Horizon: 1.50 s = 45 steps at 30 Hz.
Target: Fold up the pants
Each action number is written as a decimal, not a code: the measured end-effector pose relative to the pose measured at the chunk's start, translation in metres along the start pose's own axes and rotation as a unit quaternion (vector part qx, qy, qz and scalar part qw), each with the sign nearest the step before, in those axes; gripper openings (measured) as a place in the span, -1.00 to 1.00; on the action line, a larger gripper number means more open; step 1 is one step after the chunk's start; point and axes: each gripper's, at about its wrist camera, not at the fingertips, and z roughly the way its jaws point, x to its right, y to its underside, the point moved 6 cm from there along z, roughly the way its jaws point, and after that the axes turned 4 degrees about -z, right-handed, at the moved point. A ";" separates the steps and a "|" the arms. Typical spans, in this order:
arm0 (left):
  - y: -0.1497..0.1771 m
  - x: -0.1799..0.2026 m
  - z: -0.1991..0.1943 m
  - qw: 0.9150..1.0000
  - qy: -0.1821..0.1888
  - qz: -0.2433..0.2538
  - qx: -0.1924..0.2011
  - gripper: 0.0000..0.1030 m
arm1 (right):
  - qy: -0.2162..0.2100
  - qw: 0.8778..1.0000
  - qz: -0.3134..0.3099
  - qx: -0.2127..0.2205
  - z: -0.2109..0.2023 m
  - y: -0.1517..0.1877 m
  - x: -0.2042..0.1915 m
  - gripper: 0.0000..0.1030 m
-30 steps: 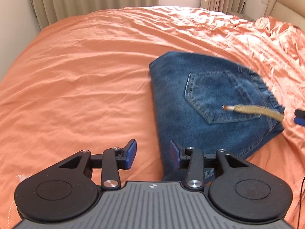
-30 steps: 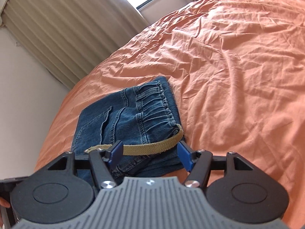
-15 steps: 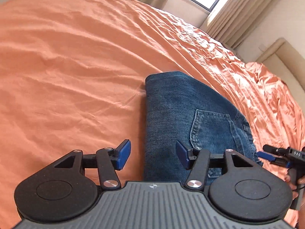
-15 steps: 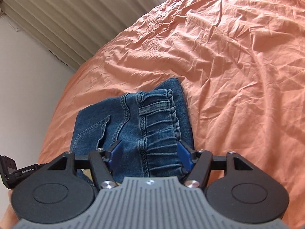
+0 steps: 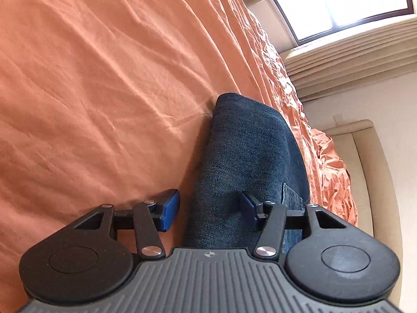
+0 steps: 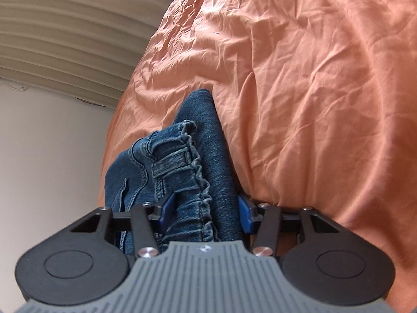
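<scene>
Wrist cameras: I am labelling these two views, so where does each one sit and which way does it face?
Left wrist: sits on the left tongs, low over the bed, facing along the folded jeans toward the window; only its own open fingers show, one on either side of the denim's edge.
Right wrist: sits on the right tongs, facing along the jeans' elastic waistband toward the curtain; its own fingers flank the denim.
Shared: the jeans and the orange sheet.
</scene>
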 end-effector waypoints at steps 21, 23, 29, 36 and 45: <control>0.003 0.064 -0.114 0.995 0.000 0.044 0.086 -0.89 | -0.002 0.991 -0.122 0.055 -0.063 0.036 -0.190 -0.79; -0.001 0.061 -0.144 0.994 -0.012 0.050 0.093 -0.89 | -0.012 0.990 -0.132 0.047 -0.050 0.051 -0.214 -0.79; -0.031 0.033 -0.239 0.990 -0.051 0.051 0.124 -0.89 | -0.048 0.989 -0.137 0.006 0.018 0.097 -0.272 -0.79; -0.077 -0.037 -0.309 0.986 -0.085 0.004 0.144 -0.89 | -0.078 0.989 -0.115 -0.043 0.121 0.149 -0.313 -0.79; -0.110 -0.126 -0.294 0.985 -0.116 -0.028 0.128 -0.89 | -0.059 0.990 -0.095 -0.090 0.213 0.185 -0.283 -0.79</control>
